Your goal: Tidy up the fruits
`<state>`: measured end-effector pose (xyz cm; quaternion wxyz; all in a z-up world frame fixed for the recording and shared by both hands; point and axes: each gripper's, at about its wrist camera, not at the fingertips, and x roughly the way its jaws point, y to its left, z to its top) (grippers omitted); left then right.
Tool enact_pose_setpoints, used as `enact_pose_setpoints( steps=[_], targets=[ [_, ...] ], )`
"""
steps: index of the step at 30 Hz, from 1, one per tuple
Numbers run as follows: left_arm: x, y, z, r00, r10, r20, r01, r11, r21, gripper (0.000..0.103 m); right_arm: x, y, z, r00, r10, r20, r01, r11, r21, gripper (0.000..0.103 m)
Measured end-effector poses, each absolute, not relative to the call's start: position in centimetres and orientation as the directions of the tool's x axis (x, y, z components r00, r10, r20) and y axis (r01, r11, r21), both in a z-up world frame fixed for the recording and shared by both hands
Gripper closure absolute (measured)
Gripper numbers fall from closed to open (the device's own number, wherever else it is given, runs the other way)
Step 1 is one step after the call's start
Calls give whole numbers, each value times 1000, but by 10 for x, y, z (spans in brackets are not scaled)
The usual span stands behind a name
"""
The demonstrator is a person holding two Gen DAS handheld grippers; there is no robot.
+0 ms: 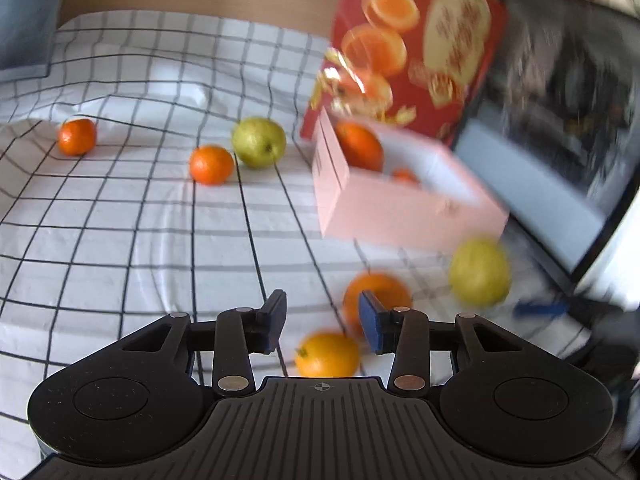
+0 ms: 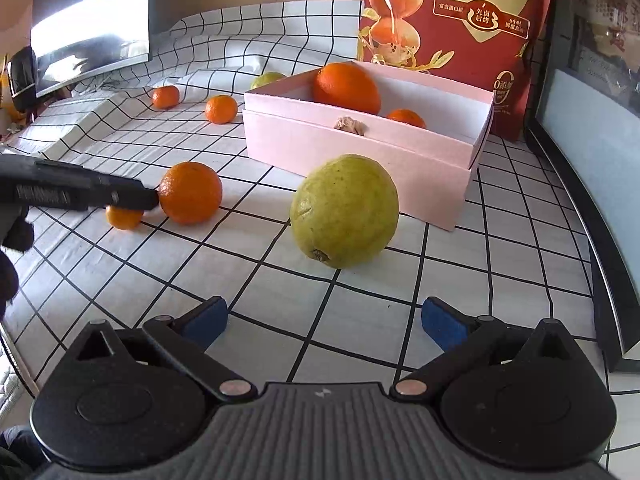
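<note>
A pink box (image 2: 360, 148) sits on the checked cloth and holds a large orange (image 2: 346, 86) and a small one (image 2: 406, 118); it also shows in the left wrist view (image 1: 400, 216). My left gripper (image 1: 322, 322) is open above a small orange (image 1: 328, 354), with a bigger orange (image 1: 376, 292) behind its right finger. Seen from the right wrist, the left gripper (image 2: 80, 192) hovers over these two oranges (image 2: 191, 192). My right gripper (image 2: 324, 320) is open and empty, just short of a green guava (image 2: 344, 210), also visible blurred (image 1: 480, 272).
Two mandarins (image 1: 211, 164) (image 1: 77, 136) and a second guava (image 1: 259, 142) lie farther back on the cloth. A red snack bag (image 2: 456, 20) stands behind the box. A dark monitor (image 1: 560, 120) stands at the right, another screen (image 2: 92, 20) at the left.
</note>
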<state>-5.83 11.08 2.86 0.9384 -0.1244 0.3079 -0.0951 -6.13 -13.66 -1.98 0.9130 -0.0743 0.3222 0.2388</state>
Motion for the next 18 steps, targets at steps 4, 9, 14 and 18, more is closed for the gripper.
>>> enact_pose_setpoints(
  steps=[4,9,14,18],
  targets=[
    [-57,119,33,791,-273,-548,92,938,-334,59,-60,-147,-18,671,436,-600,-480,872,97,0],
    [-67,104,29,769,-275,-577,149,955,-256,59,-60,-153,-18,672,455,-585,-471,871,137,0],
    [-88,109,28,782,-257,-568,132,959,-252,59,-62,-150,-19,678,441,-588,-470,875,115,0],
    [-95,121,25,809,-220,-545,67,956,-287,59,-63,-149,-20,680,440,-587,-468,876,115,0]
  ],
)
